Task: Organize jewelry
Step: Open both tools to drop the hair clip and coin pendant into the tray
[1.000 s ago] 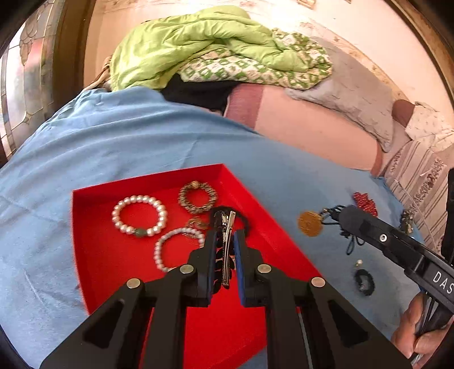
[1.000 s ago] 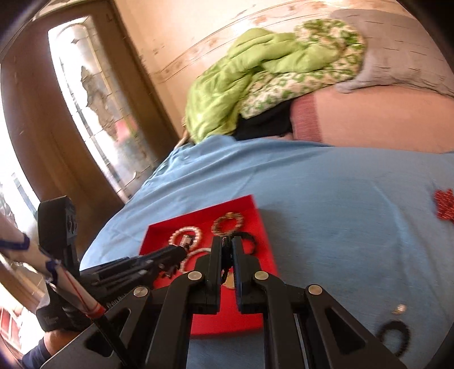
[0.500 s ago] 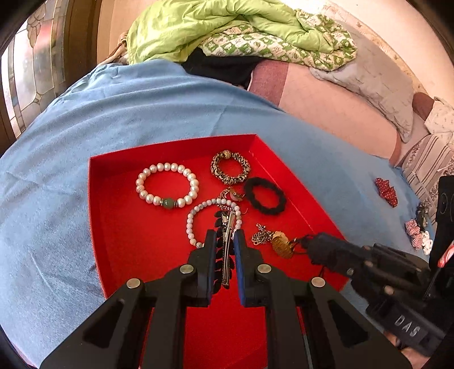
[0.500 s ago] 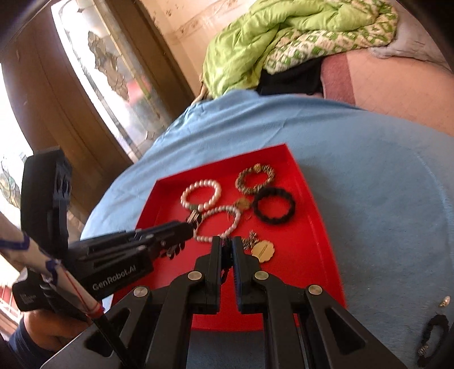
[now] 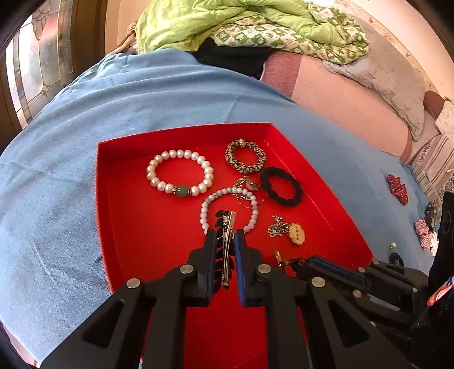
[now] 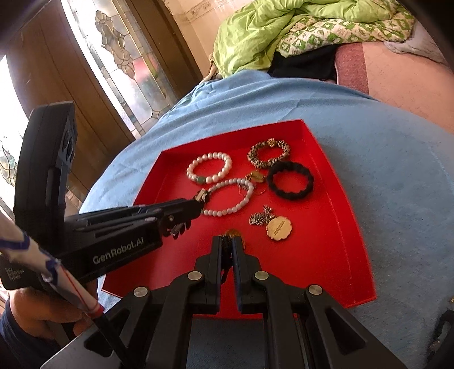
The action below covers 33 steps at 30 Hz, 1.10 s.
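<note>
A red tray (image 5: 181, 133) lies on blue cloth and holds two pearl bracelets (image 5: 178, 174) (image 5: 229, 210), a leopard scrunchie (image 5: 245, 156), a black scrunchie (image 5: 281, 186) and a gold tag on a chain (image 5: 295, 232). My left gripper (image 5: 225, 234) is shut on a metal hair clip (image 5: 227, 249) with black leaves, low over the tray's middle. My right gripper (image 6: 227, 241) hangs over the tray's (image 6: 227, 136) near part, shut on a gold pendant necklace (image 6: 233, 233) with a dark cord. The cord is mostly hidden between the fingers. The left gripper (image 6: 200, 203) tip sits beside the nearer pearl bracelet (image 6: 229, 198).
Loose pieces lie on the blue cloth (image 5: 85, 113) right of the tray: a red bow (image 5: 397, 184), small patterned items (image 5: 424, 230) and a black hair tie (image 5: 395, 258). A green quilt (image 5: 227, 22) and pillows are piled behind. A glass door (image 6: 119, 56) stands left.
Both grippers have sunk toward the tray. The right gripper carried the gold pendant in from the cloth on the right to above the tray's near part. The left still grips the clip.
</note>
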Each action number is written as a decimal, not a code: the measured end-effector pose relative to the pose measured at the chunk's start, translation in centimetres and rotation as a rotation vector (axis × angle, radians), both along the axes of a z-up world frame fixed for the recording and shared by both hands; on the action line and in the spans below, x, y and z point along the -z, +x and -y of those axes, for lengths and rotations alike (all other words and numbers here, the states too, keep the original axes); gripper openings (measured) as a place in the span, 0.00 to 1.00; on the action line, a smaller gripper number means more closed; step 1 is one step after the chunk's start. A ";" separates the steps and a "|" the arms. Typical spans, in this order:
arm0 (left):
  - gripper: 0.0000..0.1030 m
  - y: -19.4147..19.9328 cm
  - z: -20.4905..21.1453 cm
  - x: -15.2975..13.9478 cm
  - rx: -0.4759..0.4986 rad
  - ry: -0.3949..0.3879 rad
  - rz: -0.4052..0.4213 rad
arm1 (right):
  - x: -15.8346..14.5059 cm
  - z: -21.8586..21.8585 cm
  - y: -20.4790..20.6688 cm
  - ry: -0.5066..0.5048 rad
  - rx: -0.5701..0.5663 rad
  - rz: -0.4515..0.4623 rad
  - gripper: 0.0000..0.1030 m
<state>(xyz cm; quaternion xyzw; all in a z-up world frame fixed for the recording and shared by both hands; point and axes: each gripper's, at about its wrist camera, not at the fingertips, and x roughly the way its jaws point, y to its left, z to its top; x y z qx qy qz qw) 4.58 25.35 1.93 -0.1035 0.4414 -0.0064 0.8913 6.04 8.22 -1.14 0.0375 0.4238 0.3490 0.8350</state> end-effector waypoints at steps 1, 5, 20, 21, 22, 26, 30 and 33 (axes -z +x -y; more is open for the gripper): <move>0.12 0.0 0.0 0.0 -0.001 0.001 -0.001 | 0.1 -0.1 -0.1 -0.002 -0.004 -0.003 0.08; 0.12 0.1 -0.3 0.2 -0.013 0.005 -0.009 | 0.2 -0.3 -0.2 -0.006 -0.020 -0.009 0.08; 0.12 0.1 -0.8 0.3 -0.043 0.013 -0.024 | 0.4 -0.7 -0.5 -0.016 -0.046 -0.020 0.10; 0.12 0.1 -0.8 0.3 -0.045 0.011 -0.025 | 0.4 -0.6 -0.5 -0.016 -0.048 -0.021 0.10; 0.12 0.1 -0.8 0.3 -0.047 0.008 -0.024 | 0.4 -0.6 -0.5 -0.015 -0.050 -0.023 0.10; 0.14 0.1 -0.9 0.2 -0.057 0.007 -0.020 | 0.4 -0.6 -0.7 -0.015 -0.057 -0.027 0.10; 0.19 0.1 -0.8 0.0 -0.063 0.011 -0.013 | 0.1 -0.4 -0.8 -0.009 -0.056 -0.026 0.11; 0.22 0.0 -0.9 -0.2 -0.072 0.012 -0.004 | -0.1 -0.1 -0.7 0.001 -0.053 -0.026 0.12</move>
